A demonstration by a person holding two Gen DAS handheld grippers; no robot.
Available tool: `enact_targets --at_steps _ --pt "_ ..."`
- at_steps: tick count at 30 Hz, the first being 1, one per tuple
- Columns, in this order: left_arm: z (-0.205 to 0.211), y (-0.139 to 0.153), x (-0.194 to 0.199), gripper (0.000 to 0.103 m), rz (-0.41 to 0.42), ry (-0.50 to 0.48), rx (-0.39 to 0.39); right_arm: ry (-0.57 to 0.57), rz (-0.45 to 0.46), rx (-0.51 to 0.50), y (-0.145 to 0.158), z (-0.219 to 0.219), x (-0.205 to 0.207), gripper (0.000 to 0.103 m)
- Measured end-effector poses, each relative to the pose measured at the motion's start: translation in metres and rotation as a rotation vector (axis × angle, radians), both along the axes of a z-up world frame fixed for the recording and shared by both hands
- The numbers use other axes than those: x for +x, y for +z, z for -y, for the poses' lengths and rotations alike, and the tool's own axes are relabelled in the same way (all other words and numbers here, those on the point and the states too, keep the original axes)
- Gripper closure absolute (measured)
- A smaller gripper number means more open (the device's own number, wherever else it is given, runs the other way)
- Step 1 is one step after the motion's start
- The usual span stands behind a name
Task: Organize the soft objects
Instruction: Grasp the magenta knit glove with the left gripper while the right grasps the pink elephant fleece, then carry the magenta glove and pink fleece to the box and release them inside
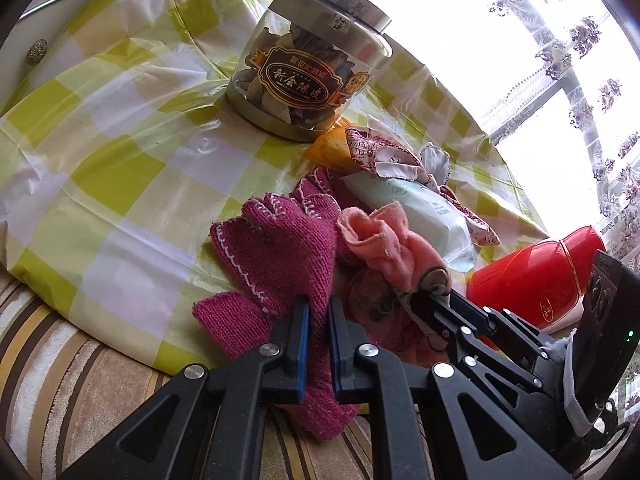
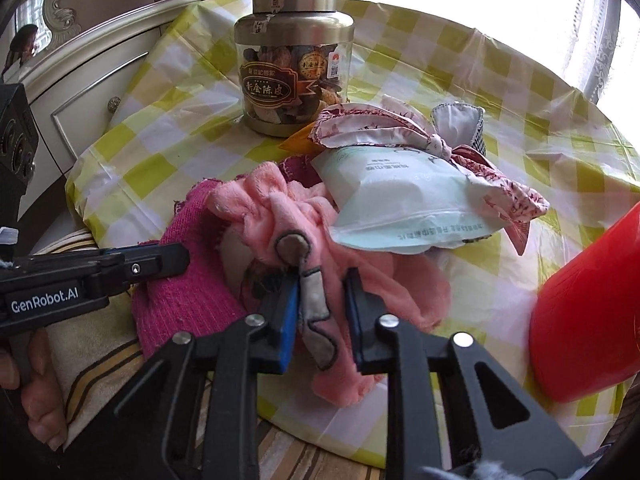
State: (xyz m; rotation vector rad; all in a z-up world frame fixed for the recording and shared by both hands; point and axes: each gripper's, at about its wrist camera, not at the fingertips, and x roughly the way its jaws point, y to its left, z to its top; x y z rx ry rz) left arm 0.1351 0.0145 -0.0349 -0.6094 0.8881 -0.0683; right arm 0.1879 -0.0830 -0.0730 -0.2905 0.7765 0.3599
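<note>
A magenta knit glove (image 1: pixel 276 248) lies at the near edge of the table; my left gripper (image 1: pixel 319 312) is shut on its cuff. The glove also shows in the right wrist view (image 2: pixel 188 280). A pink fleece cloth (image 2: pixel 360 272) with a grey patch lies beside it; my right gripper (image 2: pixel 322 292) has its jaws around a fold of it, still a little apart. The cloth shows in the left wrist view (image 1: pixel 384 248) too. A pale green soft pack (image 2: pixel 396 200) and a red-patterned fabric bow (image 2: pixel 380 128) lie behind.
A jar with a metal lid (image 2: pixel 294 64) stands at the back on the yellow checked tablecloth (image 2: pixel 168 132). A red container (image 2: pixel 588 312) is at the right. A white drawer cabinet (image 2: pixel 88 92) is left. A striped cloth (image 1: pixel 80 368) covers the near edge.
</note>
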Motion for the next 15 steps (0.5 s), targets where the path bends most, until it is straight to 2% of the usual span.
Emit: enact_targets --at_steps 8,15 --pt "-0.003 0.009 -0.007 0.094 0.059 0.036 0.015 -0.03 0.023 0.078 0.017 0.017 -0.022 0.087" --pt "0.003 0.019 -0.013 0.094 0.109 0.039 0.06 -0.1 0.058 0.148 0.034 0.048 -0.048 0.087"
